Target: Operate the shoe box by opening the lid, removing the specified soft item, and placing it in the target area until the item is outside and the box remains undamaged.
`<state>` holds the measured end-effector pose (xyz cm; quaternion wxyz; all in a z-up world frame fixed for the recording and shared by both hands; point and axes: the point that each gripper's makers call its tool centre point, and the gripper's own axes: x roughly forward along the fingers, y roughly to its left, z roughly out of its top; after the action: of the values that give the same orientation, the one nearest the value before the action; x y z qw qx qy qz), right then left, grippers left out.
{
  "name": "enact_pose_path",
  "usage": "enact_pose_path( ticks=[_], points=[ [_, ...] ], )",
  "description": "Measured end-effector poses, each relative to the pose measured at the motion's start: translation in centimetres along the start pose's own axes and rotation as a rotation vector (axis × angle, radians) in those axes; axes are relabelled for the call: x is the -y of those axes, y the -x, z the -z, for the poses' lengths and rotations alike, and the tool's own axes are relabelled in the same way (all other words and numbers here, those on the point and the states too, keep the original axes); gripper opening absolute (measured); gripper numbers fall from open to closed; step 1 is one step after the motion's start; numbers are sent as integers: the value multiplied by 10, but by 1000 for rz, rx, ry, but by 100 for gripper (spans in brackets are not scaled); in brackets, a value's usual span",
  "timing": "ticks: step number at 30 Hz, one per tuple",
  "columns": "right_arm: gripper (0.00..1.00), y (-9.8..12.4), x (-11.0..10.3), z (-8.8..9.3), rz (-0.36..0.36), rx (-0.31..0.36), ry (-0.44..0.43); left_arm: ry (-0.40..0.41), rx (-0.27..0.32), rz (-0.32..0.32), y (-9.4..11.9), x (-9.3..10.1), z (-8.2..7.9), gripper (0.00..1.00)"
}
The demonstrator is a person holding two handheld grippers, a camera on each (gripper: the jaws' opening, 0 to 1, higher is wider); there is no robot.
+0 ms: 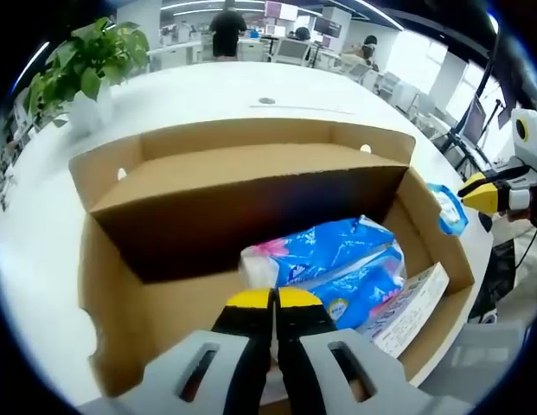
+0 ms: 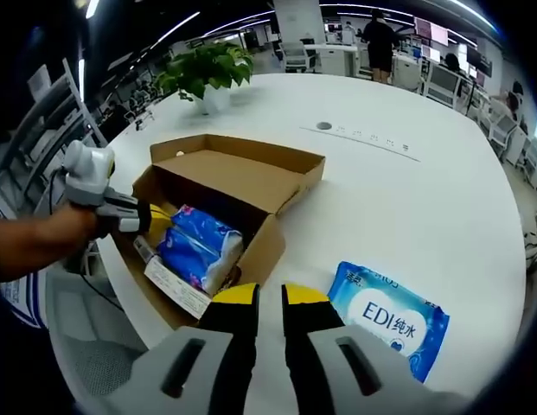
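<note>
Left gripper view looks straight down into the open cardboard shoe box point(image 1: 251, 186) sitting on a white table point(image 1: 207, 91). The lid flap is folded back over the far half, so that end sits in shadow. Inside at the near right there's a blue soft pack point(image 1: 342, 259) with a white-and-pink end, lying on a printed paper sheet point(image 1: 411, 307) that leans up the right wall. The left gripper point(image 1: 273, 298) hangs just over the box's near edge with its yellow-tipped jaws pressed together, nothing between them.

In the right gripper view, the right gripper point(image 2: 270, 298) sits over the table just beside the box's corner, jaws almost closed with a thin gap and holding nothing. A blue wet wipes pack point(image 2: 391, 318) marked EDI lies flat on the table to its right, well outside the box. A potted plant point(image 2: 207, 73) stands at the far edge, and people are working at desks in the background.
</note>
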<state>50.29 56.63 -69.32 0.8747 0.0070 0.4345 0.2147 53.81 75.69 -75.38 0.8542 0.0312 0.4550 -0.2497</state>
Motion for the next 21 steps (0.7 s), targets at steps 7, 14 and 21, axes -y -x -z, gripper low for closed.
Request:
enact_pose_path(
  ticks=[7, 14, 21],
  points=[
    [10, -19, -27, -10, -48, -4, 30, 10, 3, 6, -1, -2, 0, 0],
    [11, -34, -40, -10, -77, -25, 49, 11, 3, 12, -2, -3, 0, 0],
    [10, -43, -42, -6, -88, -44, 56, 20, 7, 18, -4, -4, 0, 0]
  ],
)
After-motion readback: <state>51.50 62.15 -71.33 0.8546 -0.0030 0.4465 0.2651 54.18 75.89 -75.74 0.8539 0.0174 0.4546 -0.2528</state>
